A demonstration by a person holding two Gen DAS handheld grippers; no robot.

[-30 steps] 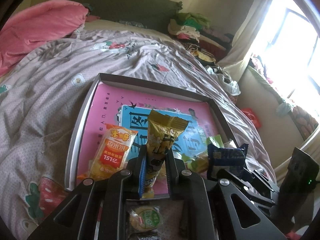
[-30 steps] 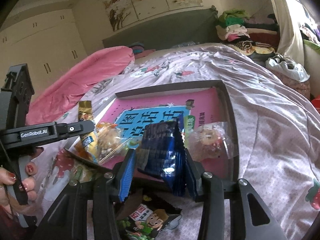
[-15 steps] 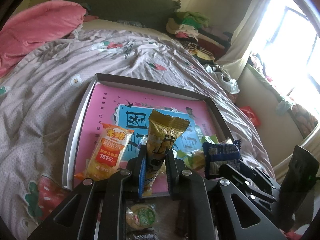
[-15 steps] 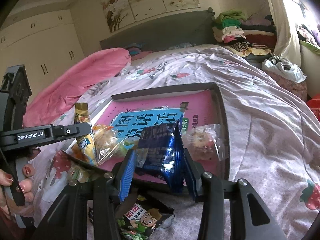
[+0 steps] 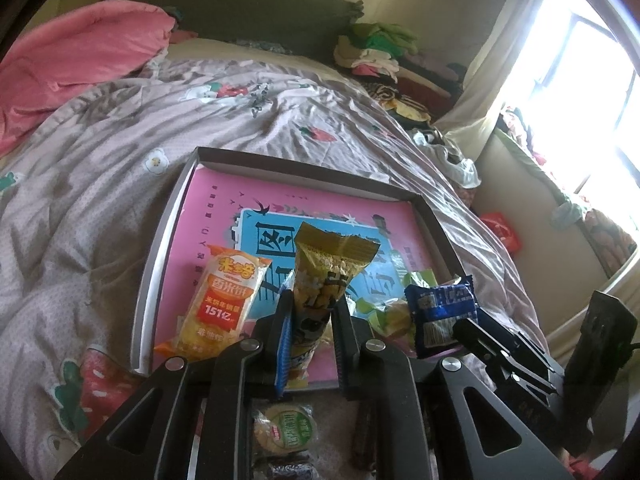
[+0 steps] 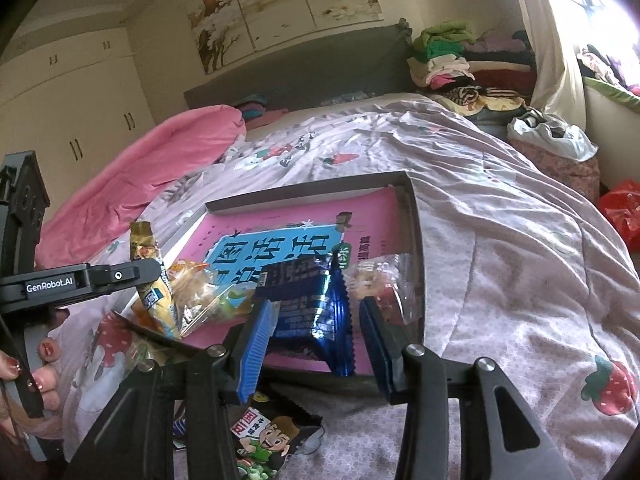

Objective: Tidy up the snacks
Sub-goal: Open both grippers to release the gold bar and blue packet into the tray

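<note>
**Pink tray on a rumpled quilt as two grippers bring in snacks**

Lilac cotton, printed with strawberries, covers the bed (image 5: 100, 208) on which the shallow tray (image 5: 168, 240) rests, its floor lined by a pink sheet with a blue panel of characters. A rolled pink duvet (image 5: 76, 52) lies near the dark grey headboard (image 6: 304, 68); folded clothes (image 6: 444, 56) are stacked at the bed's far corner, cream wardrobe doors (image 6: 80, 120) and a landscape painting (image 6: 288, 8) line the walls, and daylight floods through a curtained window (image 5: 580, 100).

The left gripper (image 5: 310, 340) is clamped narrowly around the lower end of a gold-and-yellow packet (image 5: 324, 280), which stands upright over the tray's near edge; the jaws have just eased apart a little, the packet still between them. An orange rice-cracker packet (image 5: 224, 300) lies in the tray just to its left. The right gripper (image 6: 316, 344), part open, grips a blue foil packet (image 6: 308, 300) above the tray's near edge, beside a clear wrapped snack (image 6: 384, 280). On the quilt short of the tray lie a round green-labelled biscuit (image 5: 286, 432) and a black cartoon-printed packet (image 6: 272, 436).
</note>
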